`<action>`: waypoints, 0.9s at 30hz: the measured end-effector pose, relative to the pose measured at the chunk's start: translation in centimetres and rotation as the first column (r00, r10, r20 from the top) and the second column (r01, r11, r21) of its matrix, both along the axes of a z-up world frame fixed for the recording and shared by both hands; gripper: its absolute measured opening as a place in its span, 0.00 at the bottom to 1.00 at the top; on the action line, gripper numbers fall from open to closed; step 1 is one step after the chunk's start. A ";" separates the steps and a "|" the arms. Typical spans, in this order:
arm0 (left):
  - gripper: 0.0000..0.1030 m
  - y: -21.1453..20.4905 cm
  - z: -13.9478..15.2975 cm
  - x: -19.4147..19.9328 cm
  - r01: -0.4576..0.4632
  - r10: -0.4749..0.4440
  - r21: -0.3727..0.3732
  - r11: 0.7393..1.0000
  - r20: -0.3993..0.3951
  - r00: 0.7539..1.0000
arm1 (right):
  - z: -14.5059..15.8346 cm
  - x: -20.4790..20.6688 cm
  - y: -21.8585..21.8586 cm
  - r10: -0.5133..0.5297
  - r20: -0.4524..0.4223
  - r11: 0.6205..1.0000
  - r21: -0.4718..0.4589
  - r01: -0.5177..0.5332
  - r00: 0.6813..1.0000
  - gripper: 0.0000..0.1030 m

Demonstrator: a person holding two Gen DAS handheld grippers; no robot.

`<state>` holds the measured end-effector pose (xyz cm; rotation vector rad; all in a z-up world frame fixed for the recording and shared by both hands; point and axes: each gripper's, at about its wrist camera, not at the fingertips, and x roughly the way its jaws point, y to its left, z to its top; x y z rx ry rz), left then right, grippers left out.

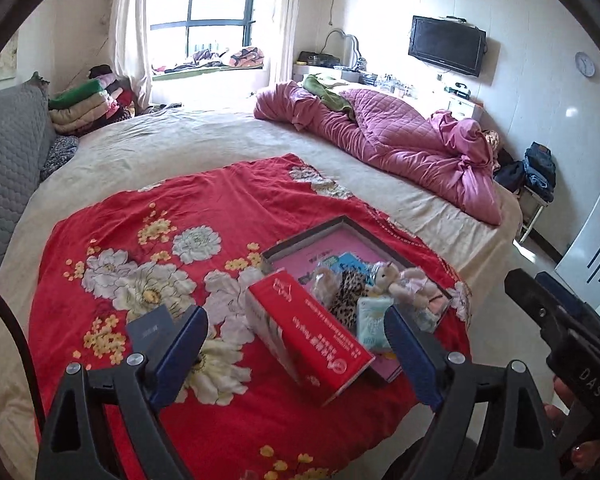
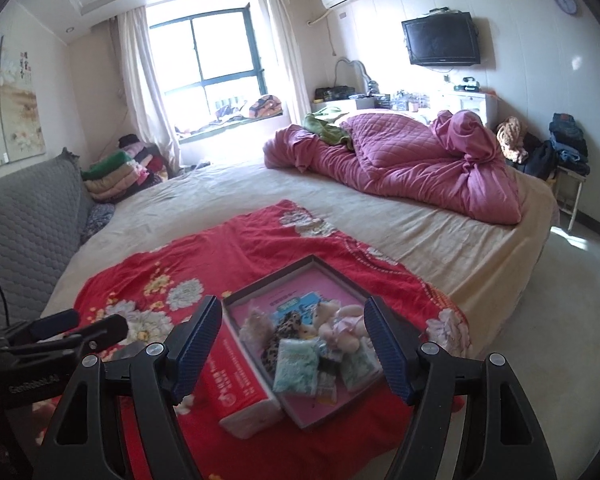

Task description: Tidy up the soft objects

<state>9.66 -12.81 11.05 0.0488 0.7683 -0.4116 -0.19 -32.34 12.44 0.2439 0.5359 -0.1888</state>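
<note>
Both my left gripper (image 1: 296,354) and right gripper (image 2: 294,350) hang released and empty above the tray (image 2: 342,276) of soft toys. Sorting looks nearly done; next, I judge, comes the red tissue pack (image 1: 312,344).

A wide bed (image 2: 400,240) covered by a beige sheet is seen. A red floral blanket (image 2: 260,240) is spread flat over its near part, and a crumpled pink quilt (image 2: 420,168) is heaped along its far right side. Folded blankets (image 2: 116,176) are stacked at its far left corner.
</note>
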 end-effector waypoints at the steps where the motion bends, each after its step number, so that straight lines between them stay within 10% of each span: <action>1: 0.87 0.3 -0.3 -0.4 -0.003 0.003 -0.001 1.000 -0.002 1.000 | -0.2 -0.4 0.2 0.001 -0.003 1.000 0.002 -0.001 1.000 0.72; 14: 0.87 2.7 -4.7 -5.7 -0.049 0.052 0.060 0.997 -0.050 0.997 | -4.6 -5.7 2.4 0.020 -0.111 1.000 -0.021 -0.022 0.994 0.73; 27: 0.87 2.4 -5.6 -8.6 -0.046 0.048 0.074 0.996 -0.021 0.999 | -3.9 -8.8 3.0 -0.020 -0.035 0.996 -0.091 0.017 0.999 0.73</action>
